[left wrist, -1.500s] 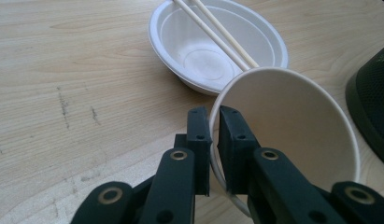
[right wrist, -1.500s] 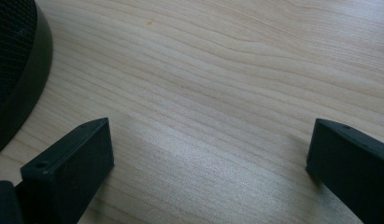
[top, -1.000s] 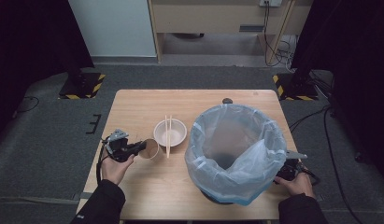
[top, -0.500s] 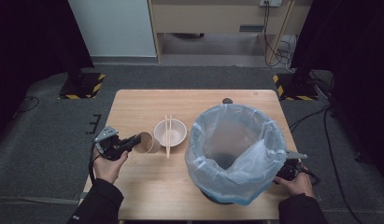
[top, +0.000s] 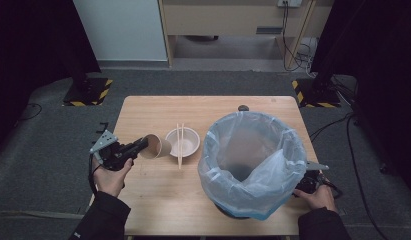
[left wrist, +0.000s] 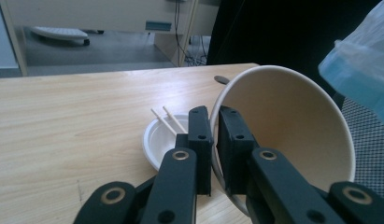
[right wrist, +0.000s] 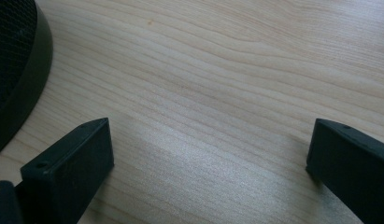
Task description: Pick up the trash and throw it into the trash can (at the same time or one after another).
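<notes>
Left tool (top: 142, 144) lifted paper cup (top: 154, 146), now tipped sideways.

The left hand (top: 112, 175) sits at lower left of the high view, its left gripper (top: 142, 143) pointing right — jaws pinched nearly together. At lower right, the right hand (top: 318, 196) holds the right gripper (right wrist: 208, 154) low — jaws spread wide.

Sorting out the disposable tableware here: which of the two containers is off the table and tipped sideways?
The brown paper cup, pinched at its rim by the left gripper, mouth sideways. The white bowl sits upright on the table with chopsticks across it.
</notes>
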The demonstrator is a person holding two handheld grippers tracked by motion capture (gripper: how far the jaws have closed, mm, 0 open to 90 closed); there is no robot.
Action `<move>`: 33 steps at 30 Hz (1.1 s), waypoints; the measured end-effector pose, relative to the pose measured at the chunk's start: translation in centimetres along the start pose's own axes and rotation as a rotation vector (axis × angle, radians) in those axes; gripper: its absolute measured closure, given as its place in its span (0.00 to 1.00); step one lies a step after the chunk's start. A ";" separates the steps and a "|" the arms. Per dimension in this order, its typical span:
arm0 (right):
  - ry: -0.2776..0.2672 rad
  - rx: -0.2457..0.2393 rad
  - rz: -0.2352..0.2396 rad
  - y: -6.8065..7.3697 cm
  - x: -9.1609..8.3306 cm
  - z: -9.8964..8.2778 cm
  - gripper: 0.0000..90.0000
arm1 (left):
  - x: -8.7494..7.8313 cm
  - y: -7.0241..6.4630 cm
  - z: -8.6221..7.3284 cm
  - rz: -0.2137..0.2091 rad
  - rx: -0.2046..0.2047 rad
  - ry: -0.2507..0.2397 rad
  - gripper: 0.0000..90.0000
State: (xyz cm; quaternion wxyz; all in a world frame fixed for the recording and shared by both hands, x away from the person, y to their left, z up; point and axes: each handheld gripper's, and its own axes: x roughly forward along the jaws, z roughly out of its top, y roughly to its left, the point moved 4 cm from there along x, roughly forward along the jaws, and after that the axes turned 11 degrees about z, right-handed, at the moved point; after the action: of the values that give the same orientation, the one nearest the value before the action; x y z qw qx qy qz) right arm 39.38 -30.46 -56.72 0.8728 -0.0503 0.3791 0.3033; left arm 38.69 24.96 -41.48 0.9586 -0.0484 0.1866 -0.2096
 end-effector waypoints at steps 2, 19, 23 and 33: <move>0.000 0.000 0.000 0.0 0.0 0.0 0.01 | -0.1 -0.1 0.1 -0.008 -0.004 -0.002 0.93; -0.001 -0.005 0.003 0.0 0.0 0.1 0.01 | -2.2 -1.3 2.6 -0.047 -0.017 -0.128 0.93; -0.002 -0.003 0.003 0.0 0.0 0.0 0.01 | -2.9 -1.8 3.4 -0.064 -0.018 -0.169 0.93; -0.001 -0.003 0.003 0.0 0.0 0.0 0.01 | -4.6 -3.2 5.1 -0.102 -0.011 -0.255 0.93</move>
State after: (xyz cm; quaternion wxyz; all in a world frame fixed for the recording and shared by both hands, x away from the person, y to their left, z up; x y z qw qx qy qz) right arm 39.44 -30.43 -56.72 0.8726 -0.0509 0.3780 0.3052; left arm 35.51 24.02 -34.70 0.9623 -0.0895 0.0616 -0.2493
